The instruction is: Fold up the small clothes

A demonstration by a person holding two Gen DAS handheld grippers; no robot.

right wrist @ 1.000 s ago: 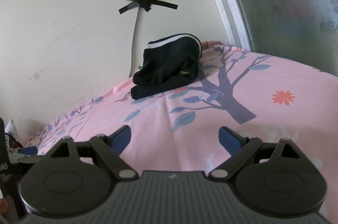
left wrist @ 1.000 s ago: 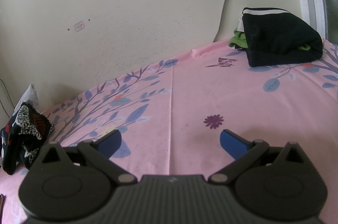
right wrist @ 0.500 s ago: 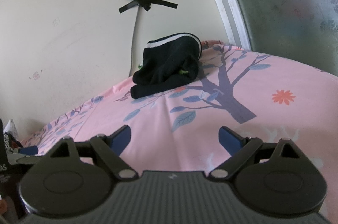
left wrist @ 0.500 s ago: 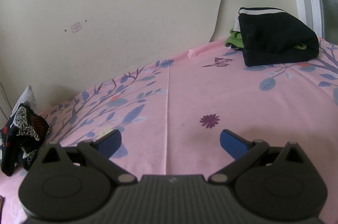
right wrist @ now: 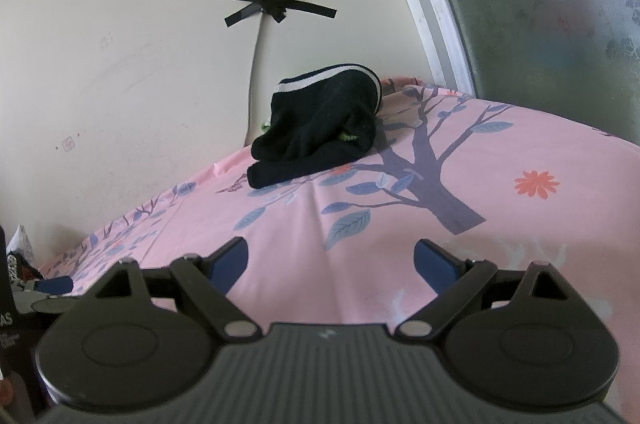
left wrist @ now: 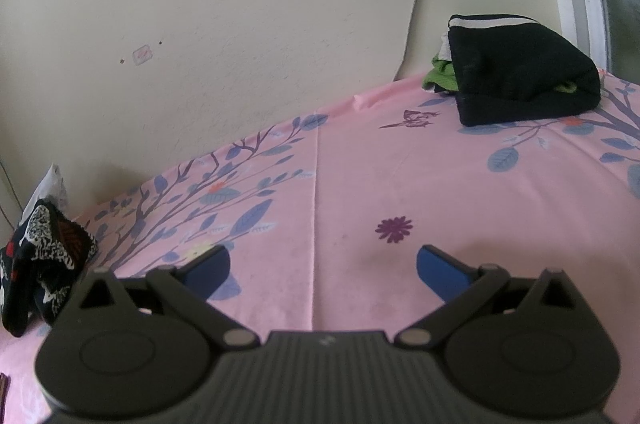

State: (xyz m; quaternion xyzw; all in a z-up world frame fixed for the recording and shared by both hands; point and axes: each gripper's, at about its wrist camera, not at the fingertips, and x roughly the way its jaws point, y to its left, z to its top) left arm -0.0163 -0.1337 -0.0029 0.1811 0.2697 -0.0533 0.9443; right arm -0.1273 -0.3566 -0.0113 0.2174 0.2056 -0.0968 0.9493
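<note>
both grippers wide, nothing held

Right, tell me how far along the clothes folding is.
Done, apparently: a folded black garment sits on a small stack by the wall, with green fabric showing beneath it. In hand: nothing; the left tongs and right tongs are both open over the bare pink sheet. Left: the crumpled patterned garment at the sheet's far left edge still looks unfolded.
</note>
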